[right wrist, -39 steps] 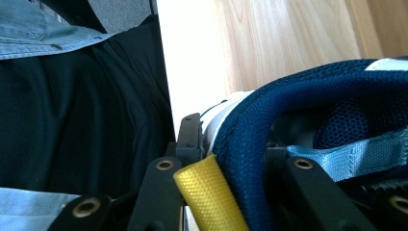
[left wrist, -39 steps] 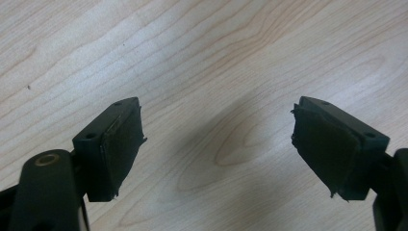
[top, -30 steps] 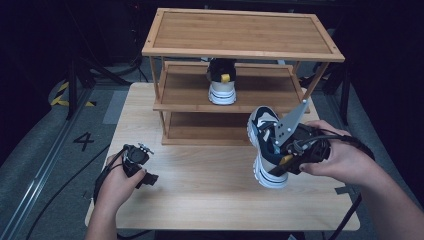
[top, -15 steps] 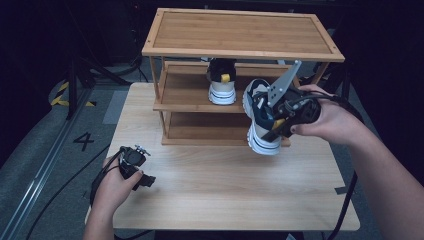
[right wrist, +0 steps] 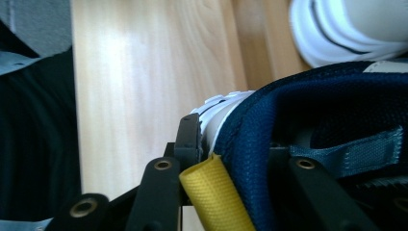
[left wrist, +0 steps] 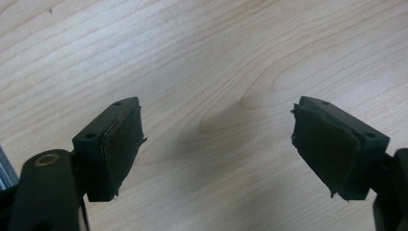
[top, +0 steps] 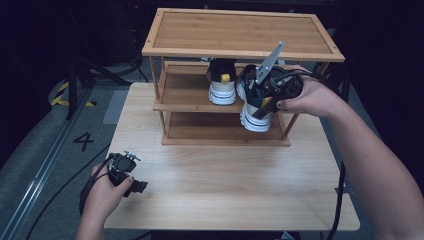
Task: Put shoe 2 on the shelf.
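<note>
1. Resting low at the near left of the table (top: pixel 225 200), the left gripper (top: pixel 131 175) is idling in the person's left hand (top: pixel 102 197); in the left gripper view its jaws are standing wide apart over bare wood with nothing between them.

2. Farther in and to the right, the right gripper (top: pixel 260 97) is gripping a shoe (top: pixel 256 117) by its heel collar. In the right gripper view one jaw is sitting outside the heel, beside the yellow pull loop (right wrist: pixel 216 192), and the other is reaching inside the dark blue lining, so the jaws are closed on the shoe's rim.

3. That shoe is hanging heel-up at the front edge of the rack (top: pixel 240 45), its white sole facing the person and its toe pointing down and slightly towards the lower level. Its long axis is running nearly upright, not yet flat along the middle shelf (top: pixel 182 97).

4. Just beyond and to the left, a second shoe (top: pixel 222 87) is already sitting on that middle shelf, heel towards the person, with open board to its right.

5. My reading: the free spot is lying straight behind the held shoe, so the right hand (top: pixel 312 95) is by far the nearer one, and the move is turning on tipping the toe forward under the top board so the sole is landing flat beside its partner.
</note>
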Motion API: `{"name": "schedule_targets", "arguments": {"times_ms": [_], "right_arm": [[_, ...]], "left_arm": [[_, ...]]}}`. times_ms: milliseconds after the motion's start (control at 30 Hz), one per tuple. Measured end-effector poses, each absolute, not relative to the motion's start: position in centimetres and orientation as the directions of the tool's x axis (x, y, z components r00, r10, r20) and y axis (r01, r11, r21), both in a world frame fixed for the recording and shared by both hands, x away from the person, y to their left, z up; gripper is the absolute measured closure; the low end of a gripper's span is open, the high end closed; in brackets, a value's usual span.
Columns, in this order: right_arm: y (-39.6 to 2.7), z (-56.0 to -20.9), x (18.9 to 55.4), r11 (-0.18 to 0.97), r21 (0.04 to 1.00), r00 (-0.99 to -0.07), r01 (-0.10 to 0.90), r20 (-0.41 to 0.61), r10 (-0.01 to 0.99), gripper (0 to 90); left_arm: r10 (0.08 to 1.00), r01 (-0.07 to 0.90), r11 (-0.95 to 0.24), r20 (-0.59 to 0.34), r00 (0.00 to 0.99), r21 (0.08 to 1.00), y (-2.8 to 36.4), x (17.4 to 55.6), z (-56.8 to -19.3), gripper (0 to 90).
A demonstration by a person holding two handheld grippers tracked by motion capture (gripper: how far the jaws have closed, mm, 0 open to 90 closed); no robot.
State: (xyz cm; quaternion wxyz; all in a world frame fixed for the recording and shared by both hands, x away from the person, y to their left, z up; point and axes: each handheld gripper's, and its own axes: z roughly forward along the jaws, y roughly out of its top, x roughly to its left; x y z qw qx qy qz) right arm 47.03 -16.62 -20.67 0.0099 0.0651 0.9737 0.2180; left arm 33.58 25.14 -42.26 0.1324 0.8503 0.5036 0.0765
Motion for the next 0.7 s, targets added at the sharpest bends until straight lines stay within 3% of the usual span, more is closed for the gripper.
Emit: {"name": "schedule_targets", "arguments": {"times_ms": [533, 600, 700], "right_arm": [[-15.9, -21.4, 49.7, 0.895, 0.431, -0.99, 0.114, -0.024, 0.138, 68.0], [-15.8, -21.5, 49.7, 0.893, 0.437, -0.989, 0.107, -0.041, 0.139, 64.3], [-15.8, -21.6, 49.6, 0.881, 0.466, -0.986, 0.085, -0.09, 0.143, 51.7]], "left_arm": [[0.885, 0.846, -0.441, -0.011, 0.465, 0.301, 25.7, 33.1, -42.4, 18.9], [0.885, 0.844, -0.441, -0.008, 0.465, 0.305, 25.7, 33.2, -42.3, 18.9], [0.881, 0.839, -0.448, -0.008, 0.473, 0.308, 25.5, 33.4, -42.2, 18.9]]}}
